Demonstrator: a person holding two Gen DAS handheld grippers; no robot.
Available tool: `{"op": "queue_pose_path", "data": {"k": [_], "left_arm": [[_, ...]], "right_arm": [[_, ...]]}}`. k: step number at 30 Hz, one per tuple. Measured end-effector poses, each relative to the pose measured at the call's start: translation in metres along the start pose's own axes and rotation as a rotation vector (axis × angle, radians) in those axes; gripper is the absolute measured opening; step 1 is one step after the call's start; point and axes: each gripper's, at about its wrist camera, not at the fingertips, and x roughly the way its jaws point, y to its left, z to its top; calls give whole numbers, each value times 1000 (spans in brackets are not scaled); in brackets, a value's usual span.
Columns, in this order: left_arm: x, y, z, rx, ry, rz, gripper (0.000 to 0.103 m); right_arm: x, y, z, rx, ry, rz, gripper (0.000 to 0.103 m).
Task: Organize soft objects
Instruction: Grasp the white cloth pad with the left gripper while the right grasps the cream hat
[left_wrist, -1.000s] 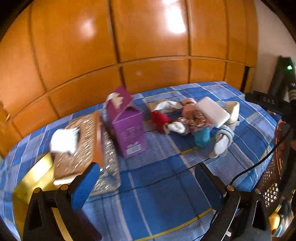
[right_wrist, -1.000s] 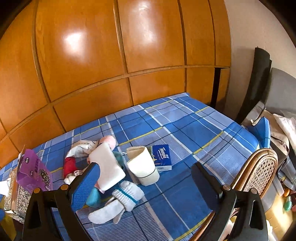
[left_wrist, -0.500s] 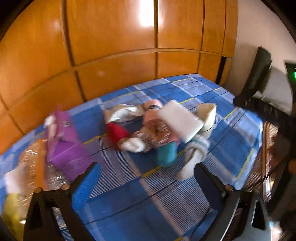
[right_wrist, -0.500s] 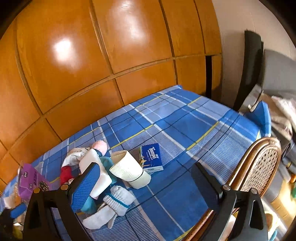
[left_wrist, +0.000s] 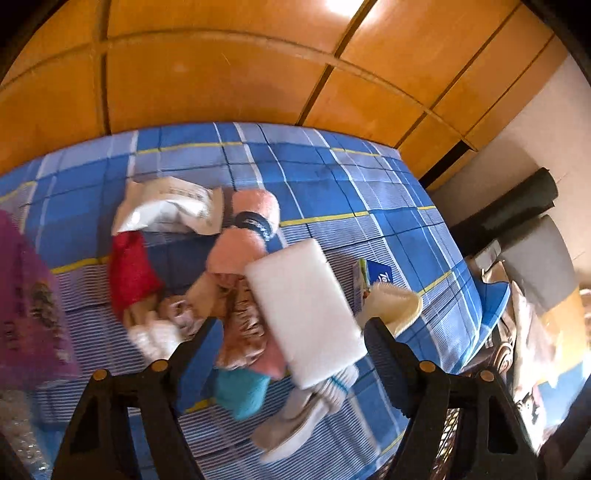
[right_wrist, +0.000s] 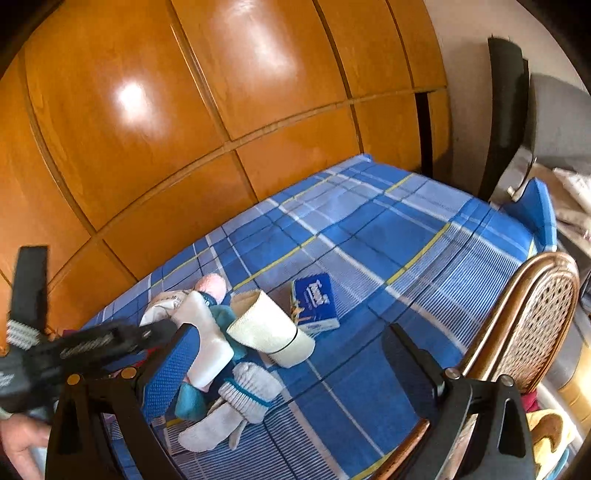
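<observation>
Left wrist view: the left gripper (left_wrist: 291, 343) hangs over the pile of soft things on the blue plaid cloth (left_wrist: 332, 184), its jaws closing either side of a white foam block (left_wrist: 303, 314) at the frame's centre, pads not yet pressing it. A pink sock (left_wrist: 251, 229) lies at eleven o'clock of the block, a red sock (left_wrist: 129, 269) at nine.

Right wrist view: the right gripper (right_wrist: 288, 358) stands open and empty; the block sits at its nine o'clock, a blue tissue pack (right_wrist: 316, 301) at twelve.

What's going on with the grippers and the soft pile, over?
Left hand-held gripper closing, white sponge block between jaws, not pinched. Right hand-held gripper open, empty. Cream bandage roll and white sock crowd the block.
</observation>
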Motion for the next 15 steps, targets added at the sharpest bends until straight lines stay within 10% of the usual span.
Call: {"op": "queue_pose_path", "data": {"k": [15], "left_arm": [[20, 6, -6, 22, -6, 8, 60]], "right_arm": [[16, -14, 2, 75, 72, 44, 96]]}}
